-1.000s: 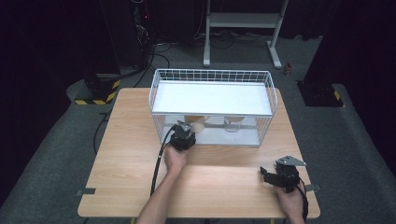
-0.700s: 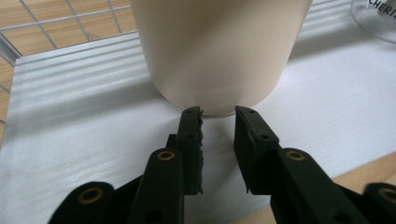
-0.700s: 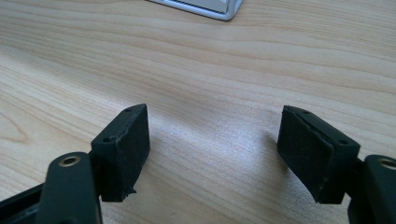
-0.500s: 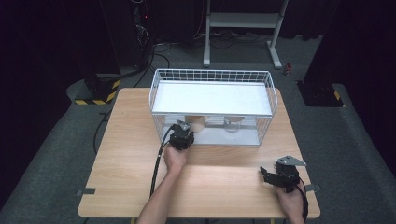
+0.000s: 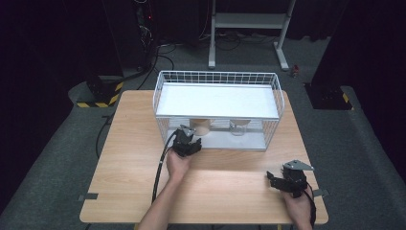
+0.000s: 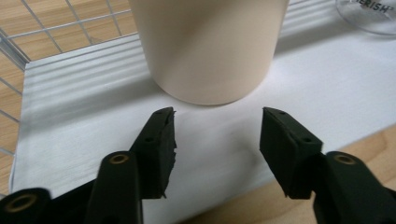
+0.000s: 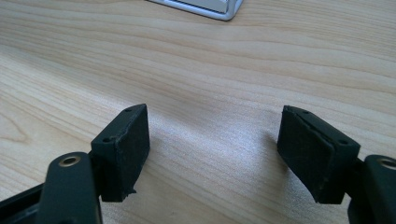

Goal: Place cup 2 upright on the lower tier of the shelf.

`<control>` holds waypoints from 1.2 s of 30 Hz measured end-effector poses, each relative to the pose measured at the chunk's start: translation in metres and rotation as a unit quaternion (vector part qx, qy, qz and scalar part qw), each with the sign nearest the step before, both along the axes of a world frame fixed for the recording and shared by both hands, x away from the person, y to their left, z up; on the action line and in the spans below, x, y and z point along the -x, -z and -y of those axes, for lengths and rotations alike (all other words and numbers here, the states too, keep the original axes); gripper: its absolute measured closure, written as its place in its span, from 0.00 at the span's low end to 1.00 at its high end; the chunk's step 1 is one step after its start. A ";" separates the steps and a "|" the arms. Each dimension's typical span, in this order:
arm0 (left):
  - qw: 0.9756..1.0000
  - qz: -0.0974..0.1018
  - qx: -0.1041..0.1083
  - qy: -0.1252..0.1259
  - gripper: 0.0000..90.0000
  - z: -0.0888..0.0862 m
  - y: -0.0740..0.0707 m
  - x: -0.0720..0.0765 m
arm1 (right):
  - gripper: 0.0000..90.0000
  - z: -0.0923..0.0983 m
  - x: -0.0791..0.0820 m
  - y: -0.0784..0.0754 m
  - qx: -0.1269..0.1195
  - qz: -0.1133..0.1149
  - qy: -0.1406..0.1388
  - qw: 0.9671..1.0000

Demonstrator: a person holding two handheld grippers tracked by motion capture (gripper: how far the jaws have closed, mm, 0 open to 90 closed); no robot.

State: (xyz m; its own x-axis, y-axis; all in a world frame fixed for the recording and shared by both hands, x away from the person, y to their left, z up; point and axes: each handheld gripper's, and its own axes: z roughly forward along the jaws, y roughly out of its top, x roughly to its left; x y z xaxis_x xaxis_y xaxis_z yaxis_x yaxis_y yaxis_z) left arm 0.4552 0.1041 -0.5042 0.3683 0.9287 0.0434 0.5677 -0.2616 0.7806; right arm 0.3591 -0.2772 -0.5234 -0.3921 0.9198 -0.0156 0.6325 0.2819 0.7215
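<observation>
Left gripper (image 6: 217,135) sits spread wide just short of the beige cup (image 6: 210,46); right gripper (image 7: 212,149) gapes over bare table (image 7: 196,56).

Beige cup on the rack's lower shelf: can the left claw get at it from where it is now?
Probably yes. The left claw is open and aimed at the beige cup, which stands upright on the white liner just ahead, with nothing between them. The clear glass stands off to the side.
</observation>
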 end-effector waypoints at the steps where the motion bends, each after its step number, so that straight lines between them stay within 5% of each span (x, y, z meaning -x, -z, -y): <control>1: 1.000 -0.001 0.000 0.001 0.48 -0.001 0.000 0.001 | 0.28 0.000 0.000 0.000 0.000 0.000 0.000 1.000; 36: 0.999 -0.003 0.045 0.021 0.40 -0.013 -0.011 0.020 | 0.28 0.000 0.000 0.000 0.000 0.000 0.000 1.000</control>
State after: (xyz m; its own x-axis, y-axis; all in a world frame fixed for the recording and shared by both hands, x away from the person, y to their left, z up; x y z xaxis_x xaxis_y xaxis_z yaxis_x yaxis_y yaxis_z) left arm 0.4353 0.1170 -0.4935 0.4072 0.9124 -0.0416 0.5618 -0.2143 0.7990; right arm 0.3592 -0.2772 -0.5234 -0.3919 0.9199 -0.0158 0.6325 0.2818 0.7215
